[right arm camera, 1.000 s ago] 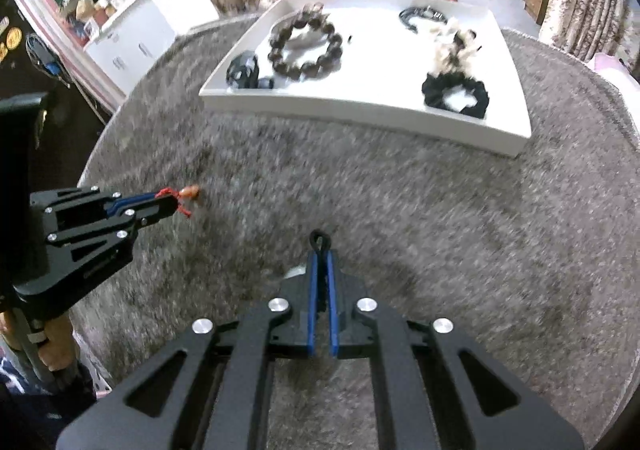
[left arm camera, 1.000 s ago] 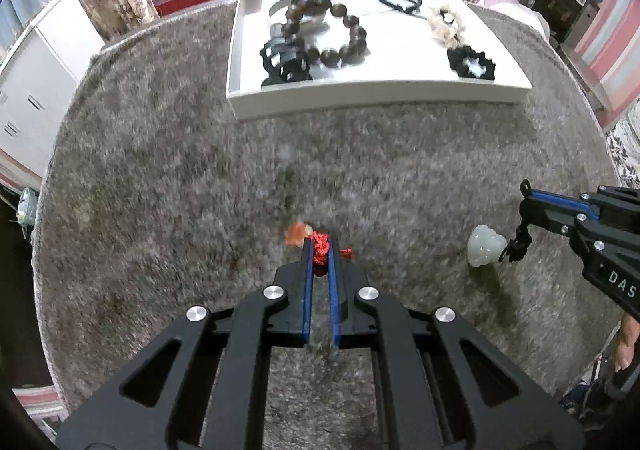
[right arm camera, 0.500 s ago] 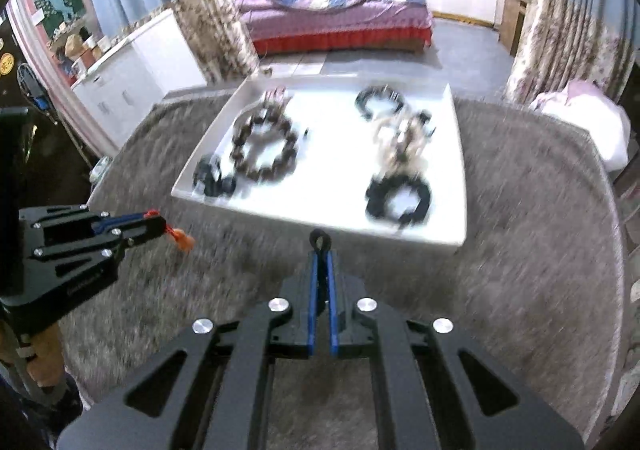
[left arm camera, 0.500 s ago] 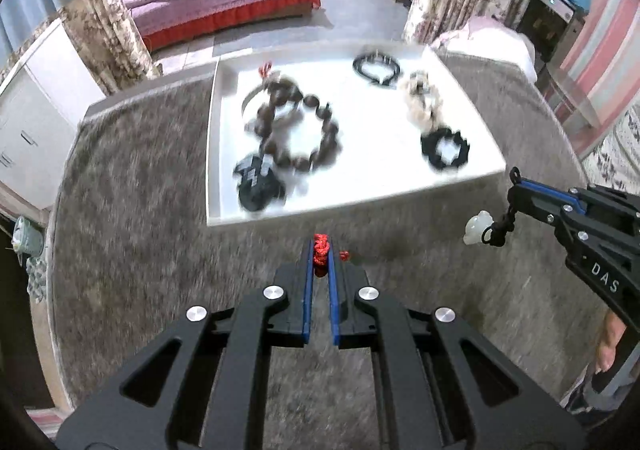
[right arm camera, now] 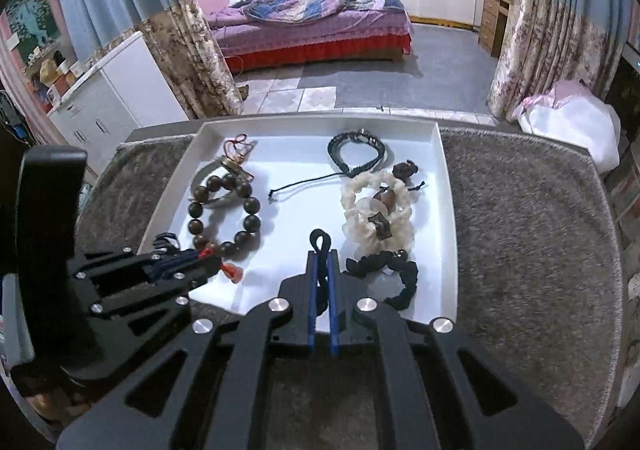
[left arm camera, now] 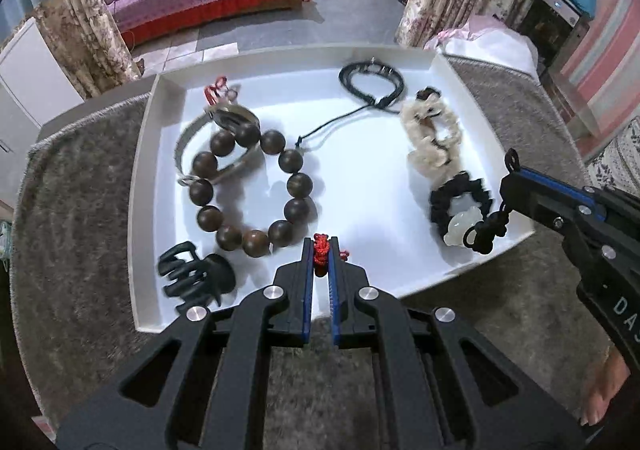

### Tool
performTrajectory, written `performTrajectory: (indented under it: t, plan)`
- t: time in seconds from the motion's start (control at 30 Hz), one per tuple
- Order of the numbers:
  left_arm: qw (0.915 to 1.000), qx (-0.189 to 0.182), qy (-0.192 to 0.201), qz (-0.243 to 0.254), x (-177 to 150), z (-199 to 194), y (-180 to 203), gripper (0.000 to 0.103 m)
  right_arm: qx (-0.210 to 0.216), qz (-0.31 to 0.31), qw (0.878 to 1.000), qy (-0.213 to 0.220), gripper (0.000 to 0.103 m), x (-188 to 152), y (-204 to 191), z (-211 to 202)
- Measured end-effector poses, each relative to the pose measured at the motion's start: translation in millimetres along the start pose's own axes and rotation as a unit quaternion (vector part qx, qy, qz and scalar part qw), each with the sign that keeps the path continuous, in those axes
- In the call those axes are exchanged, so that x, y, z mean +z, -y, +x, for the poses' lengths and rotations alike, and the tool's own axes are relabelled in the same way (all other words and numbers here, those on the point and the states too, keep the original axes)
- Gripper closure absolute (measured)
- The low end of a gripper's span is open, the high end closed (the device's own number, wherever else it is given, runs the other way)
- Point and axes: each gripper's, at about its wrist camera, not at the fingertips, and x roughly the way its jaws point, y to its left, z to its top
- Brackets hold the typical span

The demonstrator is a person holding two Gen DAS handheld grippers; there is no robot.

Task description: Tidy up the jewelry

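Note:
My left gripper (left arm camera: 320, 262) is shut on a red knotted cord (left arm camera: 321, 242) and hovers over the near edge of the white tray (left arm camera: 144, 185). In the right wrist view an orange pendant (right arm camera: 234, 272) hangs from that cord. My right gripper (right arm camera: 321, 262) is shut on a black cord loop (right arm camera: 320, 240). Its pale jade pendant (left arm camera: 464, 226) dangles above the black scrunchie (left arm camera: 460, 193) at the tray's near right corner. The tray holds a brown bead bracelet (left arm camera: 248, 189), a black hair claw (left arm camera: 196, 278), a black cord bracelet (left arm camera: 372, 81) and a cream scrunchie (left arm camera: 432, 137).
The tray lies on a grey shaggy cover (left arm camera: 72, 209) that spreads out on both sides and in front. A person's hand (left arm camera: 604, 390) grips the right tool. Beyond the table are a bed (right arm camera: 312, 21), curtains and a white cabinet (right arm camera: 112, 97).
Both grippers have travelled forward from above the grey cover to above the tray's near edge, each still carrying its pendant. The tray now looks much closer.

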Motion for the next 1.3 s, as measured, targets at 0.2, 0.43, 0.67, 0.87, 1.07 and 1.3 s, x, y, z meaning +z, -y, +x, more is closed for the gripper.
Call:
performTrajectory:
  t: [0.2, 0.43, 0.67, 0.87, 1.07, 1.3]
  plan:
    - [0.9997, 0.022, -0.010, 0.000, -9, 18, -8, 0.098, -0.022, 0.010, 0.999, -0.029, 0.099, -13, 17, 28]
    - [0.9990, 0.040, -0.022, 0.000, -14, 35, -15, 0.098, -0.055, 0.006, 0.997, -0.057, 0.099, -23, 32, 44]
    - [0.9987, 0.048, -0.017, -0.002, -13, 37, -14, 0.096, -0.064, 0.018, 0.995, -0.079, 0.097, -26, 38, 59]
    - [0.9989, 0.043, -0.015, -0.015, -13, 31, -17, 0.072, -0.047, 0.040, 0.994, -0.087, 0.084, -24, 46, 56]
    - [0.9993, 0.033, 0.002, -0.018, -15, 4, -16, 0.059, -0.032, 0.060, 0.996, -0.065, 0.061, -17, 50, 34]
    - [0.9969, 0.038, 0.054, -0.043, -33, -52, -25, 0.021, -0.017, 0.066, 0.998, -0.016, 0.039, -26, 43, -10]
